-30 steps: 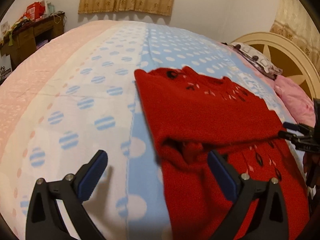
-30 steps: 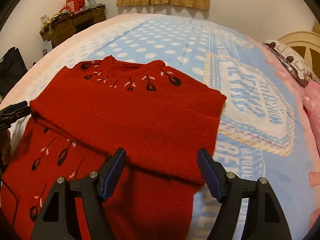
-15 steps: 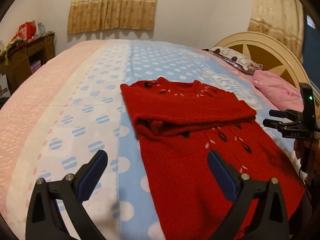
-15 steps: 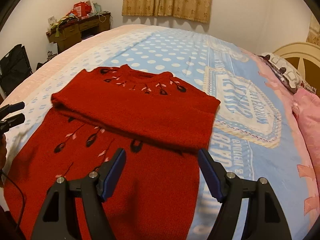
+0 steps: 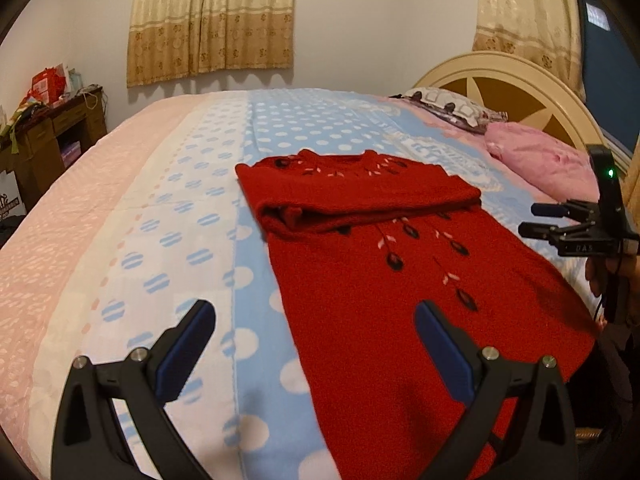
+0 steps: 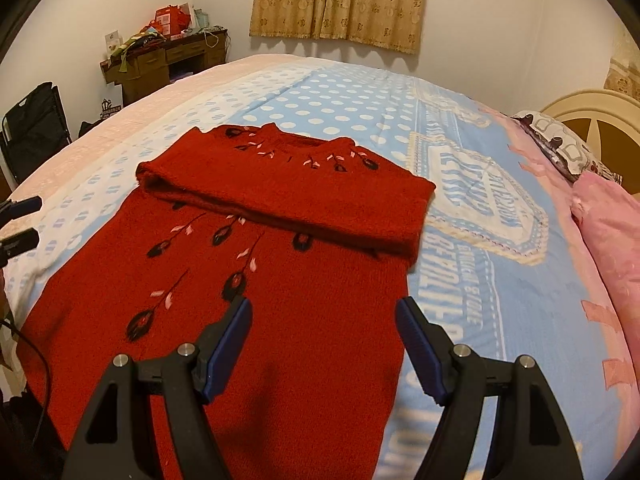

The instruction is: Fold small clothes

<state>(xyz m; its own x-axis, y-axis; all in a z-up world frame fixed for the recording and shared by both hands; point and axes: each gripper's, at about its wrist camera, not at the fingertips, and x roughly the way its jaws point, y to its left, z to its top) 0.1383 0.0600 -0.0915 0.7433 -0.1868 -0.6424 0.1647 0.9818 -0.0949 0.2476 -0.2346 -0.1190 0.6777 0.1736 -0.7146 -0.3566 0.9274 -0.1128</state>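
Left wrist view: The left gripper (image 5: 314, 344) hangs above the bed with its jaws apart and nothing between them. Its left finger is over the bedspread (image 5: 192, 200), its right finger over the lower part of the red sweater (image 5: 400, 280). The sweater lies flat on the bedspread, neckline toward the far side. Both sleeves are folded across the chest and form a thick band (image 5: 360, 204) below the neckline. The body below the band lies full-length toward the camera. The right gripper (image 5: 540, 220) shows at the right edge, beside the sweater's side hem, not touching the fabric.

Right wrist view: The right gripper (image 6: 324, 344) has its jaws wide apart and empty, above the lower right part of the sweater (image 6: 280, 300). The sleeve band (image 6: 288, 200) runs from one shoulder to the other. The hem end lies near the bottom edge, largely hidden behind the gripper. The fingers of the left gripper (image 6: 20, 220) show at the left edge, clear of the cloth.

Status, as a judgement: the sleeve fold is complete. The bottom-to-top fold is not yet done; it requires both grippers to clamp the hem corners and carry them to the neckline.
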